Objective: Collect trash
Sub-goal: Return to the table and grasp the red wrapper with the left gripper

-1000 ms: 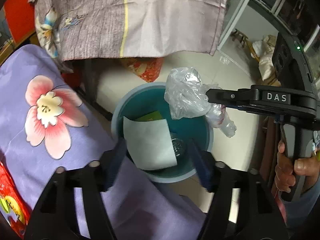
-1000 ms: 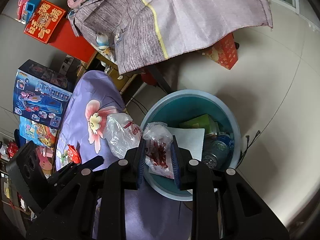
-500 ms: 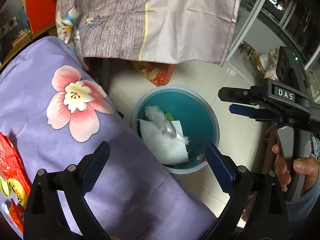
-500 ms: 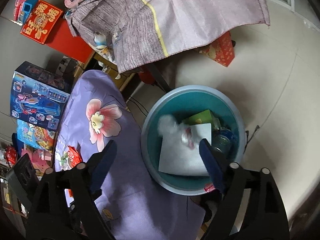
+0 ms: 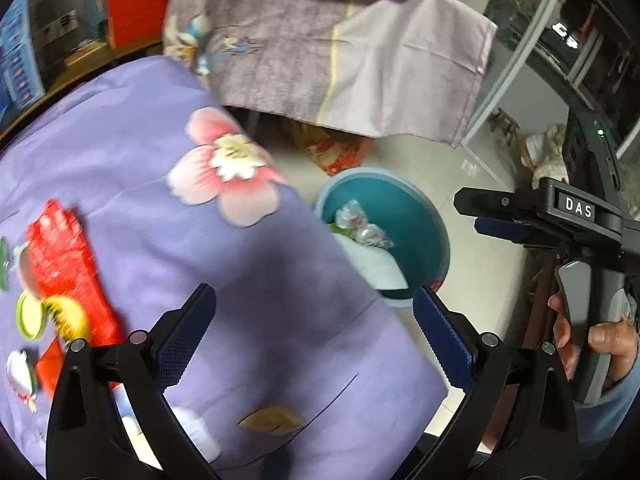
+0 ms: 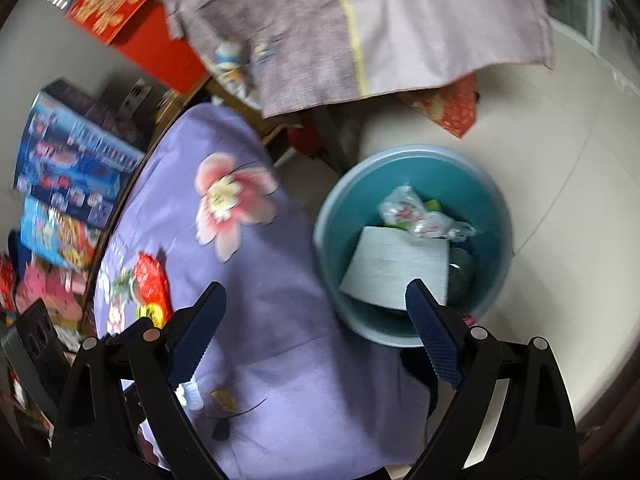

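Desk (image 6: 280, 360), purple floral cloth: bears the trash not yet collected.
Teal bin (image 6: 492, 200), on the floor off the desk's far edge: holds paper and crumpled bags.
Red wrapper (image 5: 60, 256), near the desk's left edge: likely light, crinkly, slippery; best pinched across a flat edge.
Left hand-held gripper (image 5: 316, 336): spread, opening, empty.
Right hand-held gripper (image 6: 316, 332): spread, opening, empty.

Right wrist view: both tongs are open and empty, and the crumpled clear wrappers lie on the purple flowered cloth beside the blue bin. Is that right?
Not quite. The right wrist view shows the crumpled clear wrappers lying inside the blue bin, on top of the white sheet, not on the purple flowered cloth. The rest holds: the right tongs and left tongs are open and empty, the right opening further.
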`<state>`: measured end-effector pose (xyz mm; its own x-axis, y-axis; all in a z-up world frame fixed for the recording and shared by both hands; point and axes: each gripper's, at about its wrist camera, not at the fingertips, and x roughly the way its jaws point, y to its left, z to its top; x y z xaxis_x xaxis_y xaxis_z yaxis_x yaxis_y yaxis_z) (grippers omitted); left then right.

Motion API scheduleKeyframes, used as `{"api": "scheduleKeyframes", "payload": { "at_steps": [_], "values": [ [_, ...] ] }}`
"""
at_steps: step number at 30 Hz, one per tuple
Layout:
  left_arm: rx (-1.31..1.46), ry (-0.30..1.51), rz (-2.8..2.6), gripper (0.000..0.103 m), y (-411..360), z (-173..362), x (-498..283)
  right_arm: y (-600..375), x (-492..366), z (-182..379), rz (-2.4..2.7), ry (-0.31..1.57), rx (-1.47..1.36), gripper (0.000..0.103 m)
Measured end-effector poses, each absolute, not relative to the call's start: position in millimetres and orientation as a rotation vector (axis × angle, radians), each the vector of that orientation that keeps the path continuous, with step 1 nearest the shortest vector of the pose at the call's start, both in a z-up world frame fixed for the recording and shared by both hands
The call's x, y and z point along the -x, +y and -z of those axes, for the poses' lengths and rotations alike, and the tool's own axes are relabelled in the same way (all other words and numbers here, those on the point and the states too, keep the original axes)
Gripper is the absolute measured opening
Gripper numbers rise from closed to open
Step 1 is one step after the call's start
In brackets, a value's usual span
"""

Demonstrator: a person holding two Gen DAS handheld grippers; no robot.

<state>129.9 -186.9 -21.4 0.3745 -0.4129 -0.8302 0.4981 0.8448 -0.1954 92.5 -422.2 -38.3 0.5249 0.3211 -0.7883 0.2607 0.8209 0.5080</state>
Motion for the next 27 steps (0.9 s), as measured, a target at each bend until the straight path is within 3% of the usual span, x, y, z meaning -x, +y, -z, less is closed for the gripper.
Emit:
{"api": "scheduleKeyframes", "payload": {
  "at_steps": [18,27],
  "values": [
    [0.035,0.994,0.310,0.099,-4,32,-110,-271,-129,44,-0.203,1.170,-0.536,0.087],
    [0.027,1.055,0.240,0.099,20,74,-110,-237,-138,68,-0.232,1.255,-0.496,0.087]
  ]
}}
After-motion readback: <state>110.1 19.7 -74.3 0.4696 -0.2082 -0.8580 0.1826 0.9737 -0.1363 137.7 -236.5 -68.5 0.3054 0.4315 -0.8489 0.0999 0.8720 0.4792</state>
